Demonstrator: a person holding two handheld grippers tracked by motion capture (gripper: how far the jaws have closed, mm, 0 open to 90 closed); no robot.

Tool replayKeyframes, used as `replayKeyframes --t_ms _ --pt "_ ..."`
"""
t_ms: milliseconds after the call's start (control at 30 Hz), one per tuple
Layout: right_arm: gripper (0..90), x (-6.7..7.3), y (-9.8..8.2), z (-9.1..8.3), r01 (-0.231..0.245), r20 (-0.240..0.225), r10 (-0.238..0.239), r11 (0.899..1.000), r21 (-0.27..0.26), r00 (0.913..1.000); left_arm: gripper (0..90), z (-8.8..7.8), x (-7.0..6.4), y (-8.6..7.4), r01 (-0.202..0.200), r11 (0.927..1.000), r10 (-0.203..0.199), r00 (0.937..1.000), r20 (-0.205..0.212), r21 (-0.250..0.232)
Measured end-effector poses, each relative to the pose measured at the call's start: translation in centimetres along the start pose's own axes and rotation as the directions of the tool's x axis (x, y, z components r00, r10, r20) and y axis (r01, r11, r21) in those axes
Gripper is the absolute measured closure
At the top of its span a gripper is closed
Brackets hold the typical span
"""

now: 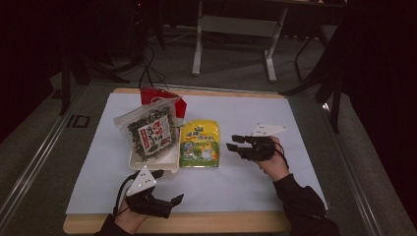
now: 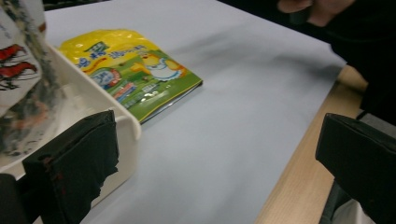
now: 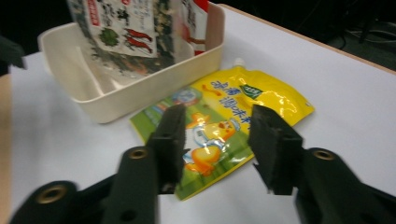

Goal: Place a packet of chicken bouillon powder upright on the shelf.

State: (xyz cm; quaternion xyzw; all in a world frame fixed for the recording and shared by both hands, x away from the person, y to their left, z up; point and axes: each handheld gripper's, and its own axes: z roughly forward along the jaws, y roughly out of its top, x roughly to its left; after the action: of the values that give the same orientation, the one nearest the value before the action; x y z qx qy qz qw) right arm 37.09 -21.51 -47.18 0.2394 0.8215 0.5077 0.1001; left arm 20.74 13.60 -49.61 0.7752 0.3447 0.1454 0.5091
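Yellow-green pouch (image 1: 199, 144) is what the work turns on, but going left to right: left gripper (image 1: 167, 202) sits low at the near edge of the table (image 1: 196, 222), jaws wide apart w/ nothing between them, just beside the near corner of the cream tray (image 1: 153, 166). Looks parked there to steady or guard the tray rather than to pick anything, tho that's a guess. In the left gripper view one pad is close against the tray wall (image 2: 125, 122); can't tell if it touches. Tray holds a seaweed snack bag (image 1: 147, 132) standing tilted, leaning back, w/ a red bag (image 1: 156, 96) upright behind it. Prob they're stood on end so more packs fit alongside. Next right, touching or just beside the tray's right wall, the pouch lies flat on the white sheet (image 1: 246, 187), spout end away from the person. Flat is how it'd rest if waiting to be picked. Right gripper (image 1: 235, 143) hovers just beside the pouch's right edge, pointing at it; in the right gripper view its jaws are partway apart, straddling the near end of the pouch (image 3: 219, 126) but pads not pressing on it yet, so nothing held. Reads as lining up a pinch on the pouch edge. Pouch itself: glossy foil-type pack, yellow top fading to green bottom, cartoon figure in the middle, printed text I can't read, small white spout at one corner (image 3: 237, 62), surface a bit puffed and wrinkly, likely soft and slippery to grip.
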Motion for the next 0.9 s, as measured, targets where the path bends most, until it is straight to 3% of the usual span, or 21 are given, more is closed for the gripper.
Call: replayKeyframes --t_ms 400,600,633,733,767,900 --pt "79.8 -1.7 0.9 3.5 -0.016 0.029 0.016 1.0 0.027 0.9994 0.6 0.6 -0.3 -0.4 -0.01 0.9999 0.01 0.9999 0.012 -0.002" --pt "87.2 -2.3 1.5 5.9 -0.042 0.034 0.04 0.998 0.046 0.9986 0.6 0.6 -0.2 -0.5 -0.011 0.9999 0.011 0.9999 0.013 -0.005" --pt "89.6 -2.5 1.7 6.9 -0.048 0.031 0.046 0.997 0.057 0.9985 0.6 0.6 -0.2 -0.5 -0.011 0.9999 0.012 0.9999 0.013 -0.005" --pt "89.7 -2.6 1.8 7.2 -0.051 0.031 0.049 0.997 0.055 0.9983 0.6 0.6 -0.2 -0.6 -0.018 0.9998 0.018 0.9998 0.009 -0.005" --pt "89.9 -2.8 2.1 8.3 -0.052 0.036 0.05 0.997 0.061 0.9981 0.6 0.6 -0.2 -0.6 -0.014 0.9999 0.014 0.9998 0.013 -0.007" --pt "90.0 -3.2 2.5 9.7 -0.086 0.026 0.084 0.994 0.062 0.9961 0.7 0.6 -0.2 -0.7 -0.013 0.9999 0.013 0.9998 0.014 -0.005"
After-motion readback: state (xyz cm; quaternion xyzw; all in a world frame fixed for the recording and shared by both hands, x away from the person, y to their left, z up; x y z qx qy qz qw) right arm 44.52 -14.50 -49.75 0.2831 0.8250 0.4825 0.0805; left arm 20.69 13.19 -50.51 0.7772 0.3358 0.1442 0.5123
